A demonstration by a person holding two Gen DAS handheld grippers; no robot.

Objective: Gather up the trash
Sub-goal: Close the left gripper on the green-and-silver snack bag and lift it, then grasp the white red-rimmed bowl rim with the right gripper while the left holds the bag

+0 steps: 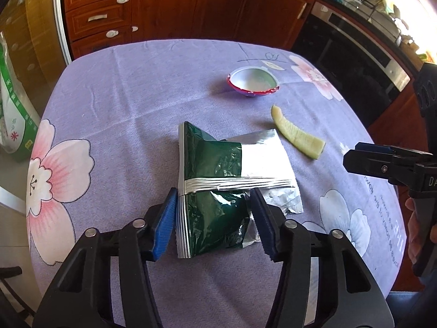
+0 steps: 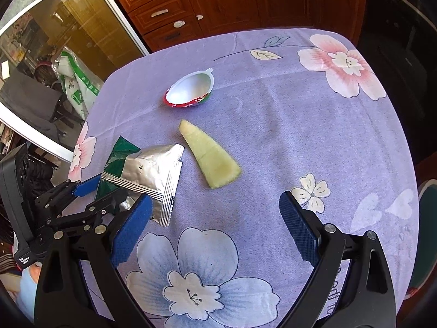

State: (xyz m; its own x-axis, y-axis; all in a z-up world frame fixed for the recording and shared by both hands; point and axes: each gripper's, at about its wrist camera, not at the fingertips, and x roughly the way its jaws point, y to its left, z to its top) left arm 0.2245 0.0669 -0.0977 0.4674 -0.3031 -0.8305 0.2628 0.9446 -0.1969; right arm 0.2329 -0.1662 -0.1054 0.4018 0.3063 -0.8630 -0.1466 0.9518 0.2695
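Observation:
A crumpled green and silver foil wrapper [image 1: 218,175] lies on the purple flowered tablecloth [image 1: 114,104]. My left gripper [image 1: 213,221] is open, with its blue pads on either side of the wrapper's near end, not closed on it. The wrapper also shows in the right wrist view [image 2: 147,172], with the left gripper [image 2: 109,188] around it. A pale yellow-green peel [image 1: 297,134] lies to the right of the wrapper, also in the right wrist view [image 2: 210,155]. An empty red-rimmed plastic cup [image 1: 252,83] lies tipped beyond, also in the right wrist view [image 2: 189,90]. My right gripper [image 2: 215,229] is open and empty above the cloth, short of the peel.
Wooden kitchen cabinets with drawers [image 1: 109,8] stand behind the table. An oven [image 1: 355,46] is at the back right. A green and white bag [image 1: 13,114] stands on the floor to the left, beside a glass door [image 2: 68,27].

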